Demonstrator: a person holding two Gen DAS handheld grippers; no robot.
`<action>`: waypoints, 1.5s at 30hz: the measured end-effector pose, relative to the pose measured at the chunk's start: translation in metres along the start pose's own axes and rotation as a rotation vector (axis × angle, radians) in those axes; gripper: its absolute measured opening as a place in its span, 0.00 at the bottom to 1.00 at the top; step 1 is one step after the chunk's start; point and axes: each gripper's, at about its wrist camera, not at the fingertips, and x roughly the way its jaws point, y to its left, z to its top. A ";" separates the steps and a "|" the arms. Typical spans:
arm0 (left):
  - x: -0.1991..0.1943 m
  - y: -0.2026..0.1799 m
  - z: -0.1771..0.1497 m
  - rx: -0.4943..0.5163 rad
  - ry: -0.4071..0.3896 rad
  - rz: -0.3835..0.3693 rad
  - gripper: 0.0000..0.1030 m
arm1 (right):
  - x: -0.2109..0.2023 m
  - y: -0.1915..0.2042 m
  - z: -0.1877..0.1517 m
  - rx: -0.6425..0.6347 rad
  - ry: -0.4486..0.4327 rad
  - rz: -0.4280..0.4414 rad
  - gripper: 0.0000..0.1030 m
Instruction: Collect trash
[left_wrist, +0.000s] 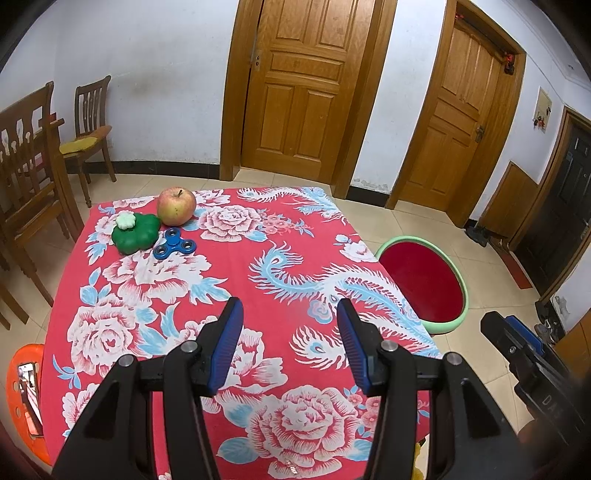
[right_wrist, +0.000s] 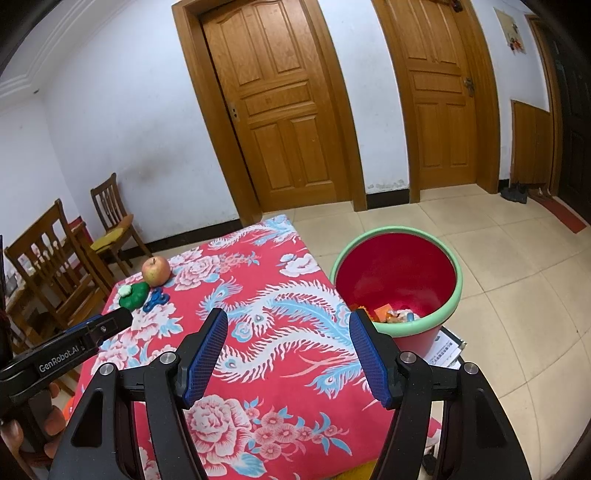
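Both hand-held grippers, left (left_wrist: 290, 343) and right (right_wrist: 288, 354), hover partly open, empty, over my worktop (left_wrist: 258, 266). Trash lies in bin (right_wrist: 452, 295). Collecting looks done; next, check apple (left_wrist: 176, 205), toys stay.

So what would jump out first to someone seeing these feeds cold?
The red floral tablecloth fills both views. At its far left corner sit an apple, a green flower-shaped toy and a blue fidget spinner. On the floor to the right stands a red bin holding scraps.
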 end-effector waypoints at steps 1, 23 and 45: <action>0.000 0.000 0.000 0.000 0.000 0.000 0.51 | 0.000 0.000 0.000 0.000 0.000 -0.001 0.68; -0.001 -0.002 0.002 0.001 0.001 -0.004 0.51 | -0.001 0.000 0.002 0.001 -0.003 0.000 0.68; -0.001 -0.004 0.000 0.008 0.006 -0.006 0.51 | -0.003 -0.001 0.006 0.009 -0.007 -0.004 0.68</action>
